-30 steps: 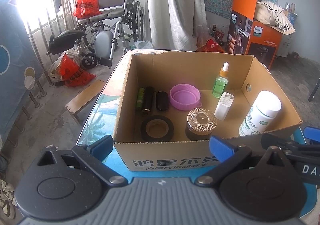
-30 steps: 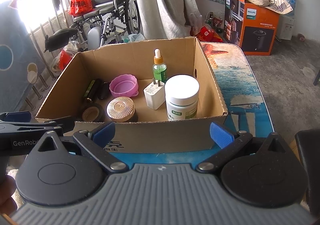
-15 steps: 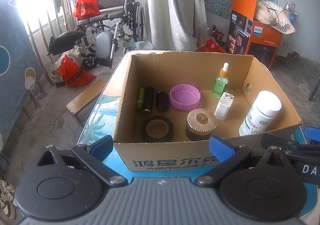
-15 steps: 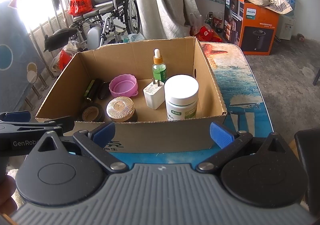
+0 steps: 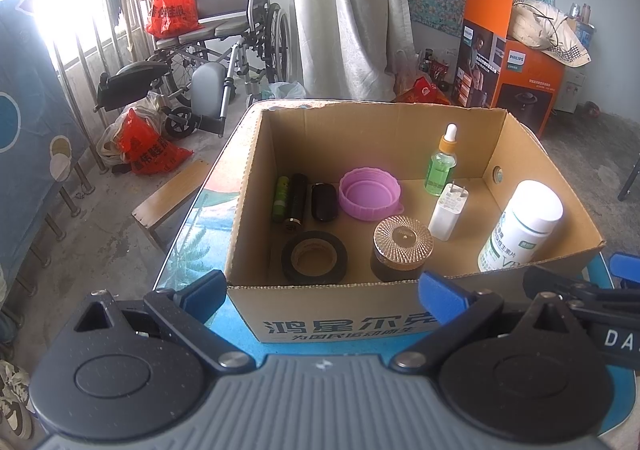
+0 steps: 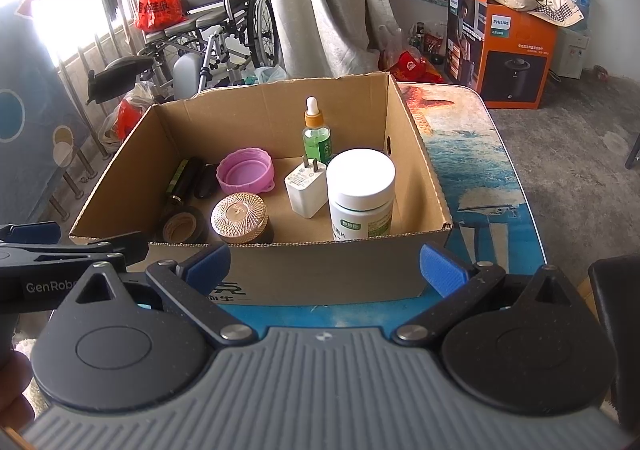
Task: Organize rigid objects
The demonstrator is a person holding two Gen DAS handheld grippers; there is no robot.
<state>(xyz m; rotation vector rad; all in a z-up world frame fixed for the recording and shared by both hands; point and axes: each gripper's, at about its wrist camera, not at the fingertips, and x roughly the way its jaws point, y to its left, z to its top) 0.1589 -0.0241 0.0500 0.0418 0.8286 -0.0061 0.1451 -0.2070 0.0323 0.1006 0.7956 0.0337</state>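
An open cardboard box (image 5: 520,142) (image 6: 416,154) stands on the blue printed table (image 6: 488,178). Inside it are a white pill bottle (image 5: 522,226) (image 6: 360,196), a white charger plug (image 5: 448,212) (image 6: 306,186), a green dropper bottle (image 5: 442,164) (image 6: 316,134), a pink lid (image 5: 369,192) (image 6: 245,172), a gold-lidded jar (image 5: 402,246) (image 6: 240,216), a roll of black tape (image 5: 314,258) (image 6: 182,226) and dark tubes (image 5: 298,200) (image 6: 188,180). My left gripper (image 5: 322,292) and right gripper (image 6: 324,266) both hover open before the box's near wall, holding nothing.
A wheelchair (image 5: 224,30) with red bags, a curtain (image 5: 348,10) and an orange appliance carton (image 5: 516,78) stand on the floor beyond the table. A low wooden bench (image 5: 172,198) sits left of the table. Bare table (image 6: 488,178) stretches right of the box.
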